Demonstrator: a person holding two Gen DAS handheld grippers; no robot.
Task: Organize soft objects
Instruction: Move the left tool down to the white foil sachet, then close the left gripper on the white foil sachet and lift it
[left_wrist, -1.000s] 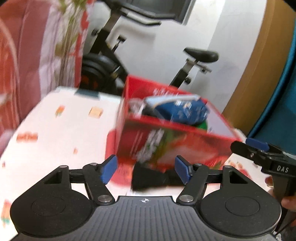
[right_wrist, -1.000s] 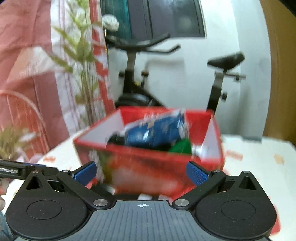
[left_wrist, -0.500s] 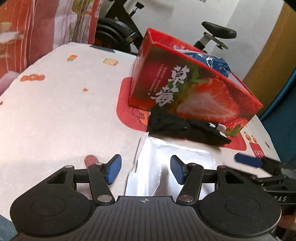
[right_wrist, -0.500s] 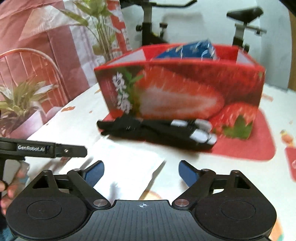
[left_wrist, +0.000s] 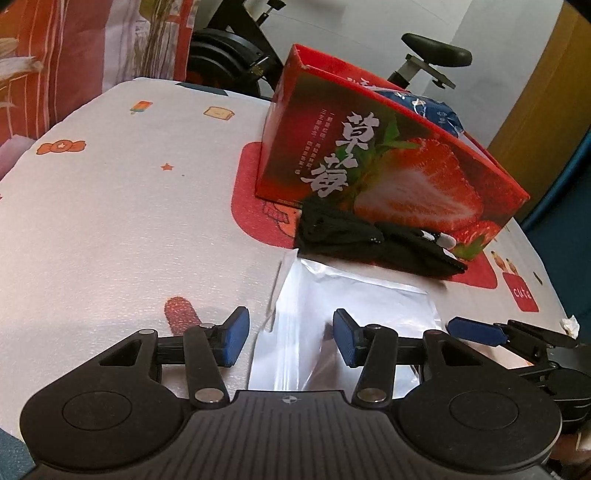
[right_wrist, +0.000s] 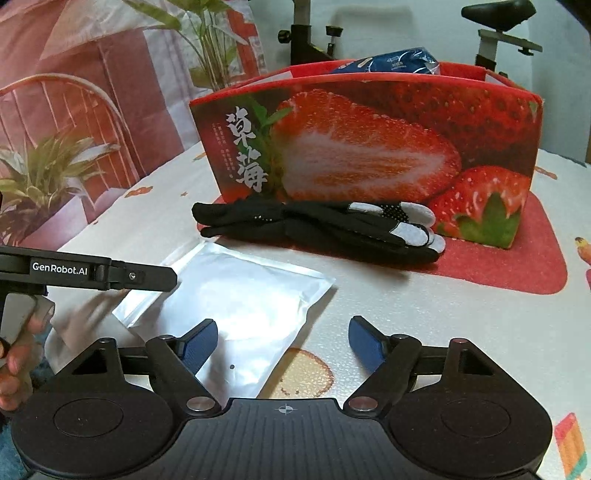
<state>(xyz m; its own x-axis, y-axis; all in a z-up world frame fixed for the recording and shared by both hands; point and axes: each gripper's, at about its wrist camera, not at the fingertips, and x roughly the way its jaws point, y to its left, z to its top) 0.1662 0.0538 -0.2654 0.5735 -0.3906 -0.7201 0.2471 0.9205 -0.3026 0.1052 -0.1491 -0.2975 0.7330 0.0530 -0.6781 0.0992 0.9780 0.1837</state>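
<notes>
A silver pouch (right_wrist: 236, 306) lies flat on the white printed tablecloth (left_wrist: 110, 221), on the near side of a pair of black gloves (right_wrist: 317, 229) that rest against the front of a red strawberry box (right_wrist: 369, 147). A blue packet (right_wrist: 391, 61) pokes out of the box top. The left gripper (left_wrist: 288, 341) hangs over the pouch's near left corner, jaws half-wide and closing, pads off the foil. The right gripper (right_wrist: 284, 345) sits over the pouch's near right edge, jaws fairly wide and closing, gripping nothing.
</notes>
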